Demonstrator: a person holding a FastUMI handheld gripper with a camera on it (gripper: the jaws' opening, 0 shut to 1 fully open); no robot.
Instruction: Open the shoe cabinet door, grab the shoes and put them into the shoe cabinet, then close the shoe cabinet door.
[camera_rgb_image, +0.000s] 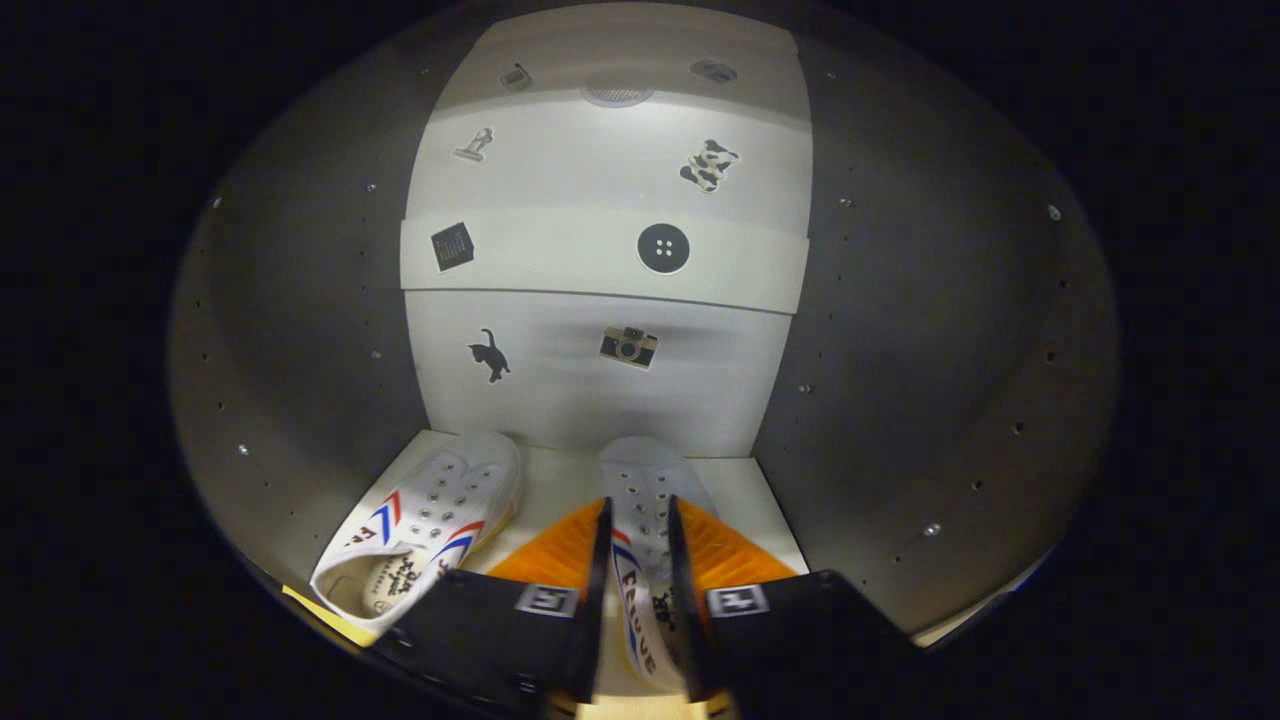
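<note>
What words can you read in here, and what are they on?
"FE": side of the held shoe, which the tongs are shut on; the rest is warped.
"FE": side of the left shoe; the rest is hidden.
Left shoe's insole print: too small.
Stickers on the cabinet's back: no readable words.

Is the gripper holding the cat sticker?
No, the gripper is shut on a white shoe, while the cat sticker sits untouched on the cabinet's back wall beyond.
</note>
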